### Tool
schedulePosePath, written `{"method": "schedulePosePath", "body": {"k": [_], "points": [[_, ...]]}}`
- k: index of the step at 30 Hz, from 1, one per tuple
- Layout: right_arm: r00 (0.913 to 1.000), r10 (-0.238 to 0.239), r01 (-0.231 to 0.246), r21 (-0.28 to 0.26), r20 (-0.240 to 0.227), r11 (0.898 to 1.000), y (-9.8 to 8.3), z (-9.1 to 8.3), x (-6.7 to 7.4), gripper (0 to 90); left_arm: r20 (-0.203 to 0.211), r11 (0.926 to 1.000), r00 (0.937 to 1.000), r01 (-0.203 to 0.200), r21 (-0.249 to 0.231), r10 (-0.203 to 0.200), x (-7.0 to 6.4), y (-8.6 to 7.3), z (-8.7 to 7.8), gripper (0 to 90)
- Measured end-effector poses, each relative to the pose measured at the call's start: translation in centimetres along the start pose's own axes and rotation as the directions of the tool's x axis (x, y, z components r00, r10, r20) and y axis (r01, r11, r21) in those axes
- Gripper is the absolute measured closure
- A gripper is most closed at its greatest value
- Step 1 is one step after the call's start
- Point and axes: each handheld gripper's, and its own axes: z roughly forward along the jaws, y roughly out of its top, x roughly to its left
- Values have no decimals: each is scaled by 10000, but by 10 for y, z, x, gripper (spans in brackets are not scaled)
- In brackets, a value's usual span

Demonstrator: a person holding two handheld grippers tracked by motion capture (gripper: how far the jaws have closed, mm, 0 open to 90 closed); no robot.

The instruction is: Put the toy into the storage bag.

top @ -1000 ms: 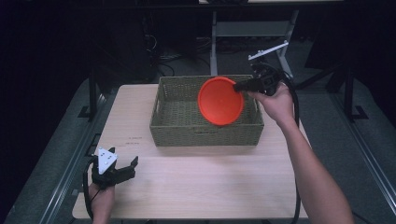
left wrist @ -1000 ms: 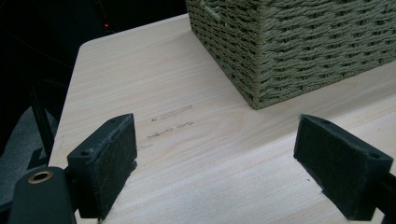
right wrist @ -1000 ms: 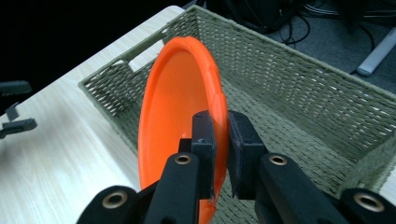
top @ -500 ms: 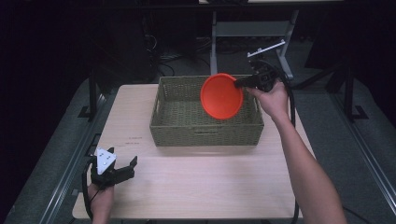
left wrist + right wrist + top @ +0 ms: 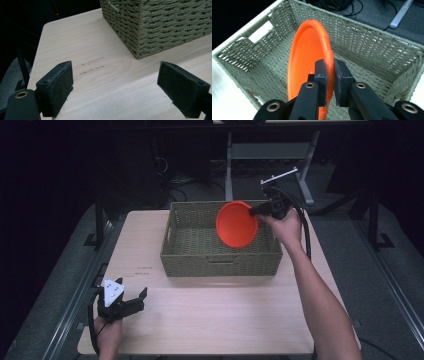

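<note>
A smooth, round orange plate (image 5: 236,224) is held on edge above the rectangular woven basket (image 5: 200,257), its rim pinched between the jaws of the right gripper (image 5: 330,75). The left gripper (image 5: 115,87) is rested on the pale wooden table (image 5: 210,315), well apart from the basket, with its felt-faced jaws spread wide and empty.

The basket (image 5: 222,251) is coarse woven fibre, olive and matt. The plate (image 5: 308,60) looks like smooth orange plastic with a slight sheen. The surface (image 5: 105,85) is pale wood grain, matt and lightly scuffed. Both tongs carry rough black foam-like pads (image 5: 183,86) on dull black plastic arms with brass-coloured rivets
</note>
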Motion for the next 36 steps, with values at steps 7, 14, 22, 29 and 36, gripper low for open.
{"method": "schedulePosePath", "body": {"k": [7,14,22,29,36], "points": [[9995,306,-308,335,66,9990,-10,20,-6,820,0,10000,10000,-53,-12,53,-1,0,0,128],[9992,401,-402,616,30,9973,-17,37,-8,820,-12,10000,10000,-81,5,81,0,0,-1,128],[9990,444,-449,909,71,9948,-20,48,-8,819,-19,10000,10000,-51,-61,51,0,0,0,128],[9992,388,-386,1192,4,9921,-21,58,-5,819,-27,10000,10000,-66,-39,66,0,0,-1,128],[9995,311,-295,1481,-83,9885,-22,69,-2,817,-37,10000,10000,-48,-35,48,1,0,-1,128]]}}
